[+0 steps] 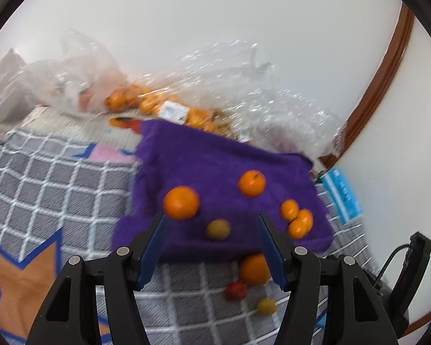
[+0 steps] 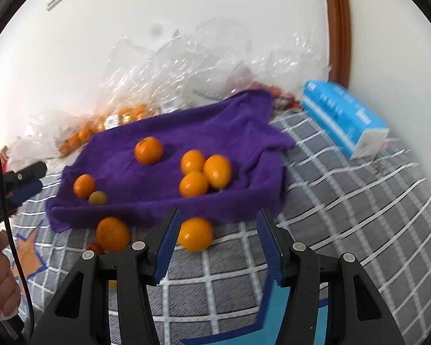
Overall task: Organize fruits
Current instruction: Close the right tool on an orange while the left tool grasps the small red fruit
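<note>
Oranges: round orange fruits (image 2: 148, 150) we see loose on rumpled purple towel (image 2: 169, 132)
Bags: crinkled clear plastic bags (image 1: 163, 106) hold blurred oranges
Grippers: our left gripper (image 1: 211, 221) and right gripper (image 2: 218, 218) gape, empty

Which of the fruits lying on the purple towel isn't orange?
The small yellow-green fruit near the towel's front left edge, beside an orange. It is duller and smaller than the rest on the towel, which are all bright orange.

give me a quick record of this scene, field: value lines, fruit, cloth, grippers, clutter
surface: grey checked blanket
cloth: purple towel spread on the blanket
fruit on cloth: five orange fruits, three of them clustered, plus one small yellowish fruit
fruit off cloth: two oranges at the towel's near edge
left gripper: open, empty
right gripper: open, empty
clutter: clear plastic bags, blue pack
</note>
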`<state>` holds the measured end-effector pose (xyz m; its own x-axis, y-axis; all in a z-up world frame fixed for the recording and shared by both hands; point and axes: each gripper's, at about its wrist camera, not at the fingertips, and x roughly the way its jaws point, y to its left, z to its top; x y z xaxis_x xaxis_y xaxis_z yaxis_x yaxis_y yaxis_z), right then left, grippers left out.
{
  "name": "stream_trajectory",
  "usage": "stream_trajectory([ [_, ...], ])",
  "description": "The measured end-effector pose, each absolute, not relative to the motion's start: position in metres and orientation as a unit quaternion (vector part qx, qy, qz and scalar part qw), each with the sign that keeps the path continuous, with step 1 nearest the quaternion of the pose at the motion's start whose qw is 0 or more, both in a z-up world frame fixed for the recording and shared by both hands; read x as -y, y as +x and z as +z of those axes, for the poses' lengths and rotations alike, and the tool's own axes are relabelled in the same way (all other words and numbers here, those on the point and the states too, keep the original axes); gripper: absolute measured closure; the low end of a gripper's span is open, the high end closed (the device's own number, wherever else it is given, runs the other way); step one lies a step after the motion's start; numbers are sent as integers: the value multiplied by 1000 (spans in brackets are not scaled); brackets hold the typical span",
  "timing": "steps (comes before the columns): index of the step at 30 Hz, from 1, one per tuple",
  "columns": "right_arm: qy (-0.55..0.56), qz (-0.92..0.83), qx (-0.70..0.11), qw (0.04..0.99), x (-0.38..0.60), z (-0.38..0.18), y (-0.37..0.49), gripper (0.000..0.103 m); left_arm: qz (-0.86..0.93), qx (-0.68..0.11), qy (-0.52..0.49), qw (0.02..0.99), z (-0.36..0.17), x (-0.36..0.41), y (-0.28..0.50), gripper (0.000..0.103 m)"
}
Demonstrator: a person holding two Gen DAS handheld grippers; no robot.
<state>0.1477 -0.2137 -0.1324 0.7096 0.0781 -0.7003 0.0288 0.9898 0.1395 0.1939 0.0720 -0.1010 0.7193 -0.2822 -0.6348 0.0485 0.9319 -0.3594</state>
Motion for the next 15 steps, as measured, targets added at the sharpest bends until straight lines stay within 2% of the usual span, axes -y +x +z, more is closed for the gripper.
stream_trajectory([
  [12, 16, 38, -421, 906, 183, -166, 176, 49, -75, -395, -118, 908, -126, -73, 152, 41],
  [13, 10, 35, -431, 902, 183, -169, 180, 62, -81, -394, -113, 909, -126, -69, 151, 41],
  [14, 8, 43, -438, 898, 184, -171, 182, 68, -88, -393, -107, 909, -127, -64, 150, 41],
  [15, 8, 50, -433, 900, 185, -169, 181, 68, -93, -392, -101, 909, -128, -58, 150, 41],
])
